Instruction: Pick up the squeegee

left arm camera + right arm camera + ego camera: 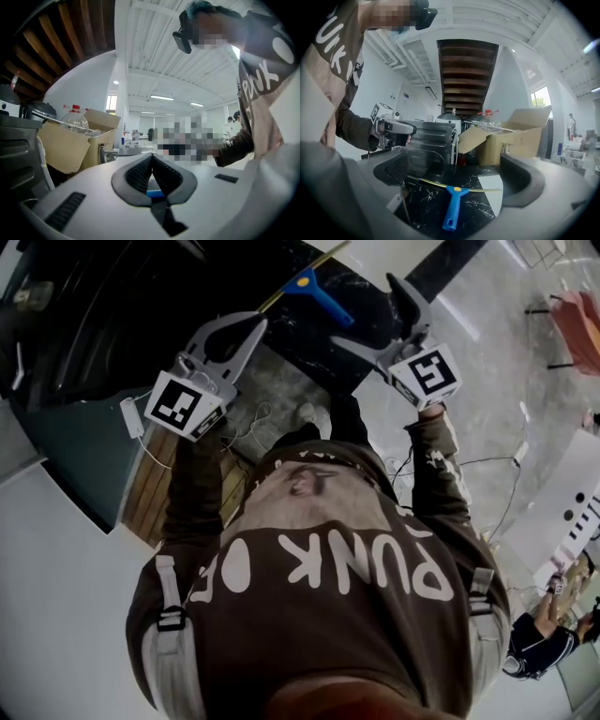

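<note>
The squeegee [452,206] has a blue handle and a long yellow blade [480,190]. It lies flat on a black marbled counter [426,199]. In the head view the squeegee [322,296] lies just beyond both grippers. My right gripper [454,180] is open, its jaws wide apart, with the squeegee a short way ahead between them and untouched. From above, the right gripper [377,320] hangs right of the handle. My left gripper [256,327] is shut with nothing in it, left of the squeegee. Its pads [140,171] meet in the left gripper view.
A cardboard box [513,138] with a plastic bottle [486,119] and a black appliance [433,138] stand behind the counter. A white panel [493,187] covers the counter's right part. Cables [248,423] lie on the floor. Another person [539,645] is at lower right.
</note>
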Available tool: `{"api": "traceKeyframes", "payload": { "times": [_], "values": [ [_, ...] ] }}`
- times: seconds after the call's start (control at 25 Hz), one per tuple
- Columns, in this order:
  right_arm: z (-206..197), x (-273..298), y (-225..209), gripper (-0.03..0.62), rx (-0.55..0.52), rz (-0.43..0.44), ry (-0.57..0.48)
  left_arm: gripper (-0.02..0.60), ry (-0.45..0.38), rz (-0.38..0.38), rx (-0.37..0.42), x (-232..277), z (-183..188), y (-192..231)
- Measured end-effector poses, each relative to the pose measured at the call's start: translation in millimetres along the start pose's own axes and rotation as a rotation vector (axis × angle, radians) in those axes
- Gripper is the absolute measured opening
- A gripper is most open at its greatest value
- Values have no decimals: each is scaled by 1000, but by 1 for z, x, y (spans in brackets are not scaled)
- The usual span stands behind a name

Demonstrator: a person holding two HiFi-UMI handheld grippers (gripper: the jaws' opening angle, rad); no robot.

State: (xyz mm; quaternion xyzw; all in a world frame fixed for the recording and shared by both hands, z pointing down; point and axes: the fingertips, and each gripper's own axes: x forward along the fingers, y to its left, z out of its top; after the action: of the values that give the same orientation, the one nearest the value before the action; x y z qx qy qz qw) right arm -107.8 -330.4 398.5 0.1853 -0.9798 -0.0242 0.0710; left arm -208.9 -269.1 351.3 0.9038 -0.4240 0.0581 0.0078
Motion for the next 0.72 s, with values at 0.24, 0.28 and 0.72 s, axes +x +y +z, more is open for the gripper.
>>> {"api": "traceKeyframes", "payload": {
  "times": [0.24,0.28,0.72],
  "values": [
    [-39,33,-24,594,22,13,99,3,19,32,-18,23,-3,21],
    [-47,39,-28,594,25,10,122,3,21,36,-21,26,-4,25],
    [-119,90,-34,557,47,17,353,3,43,45,-66,40,-18,45]
  ]
}}
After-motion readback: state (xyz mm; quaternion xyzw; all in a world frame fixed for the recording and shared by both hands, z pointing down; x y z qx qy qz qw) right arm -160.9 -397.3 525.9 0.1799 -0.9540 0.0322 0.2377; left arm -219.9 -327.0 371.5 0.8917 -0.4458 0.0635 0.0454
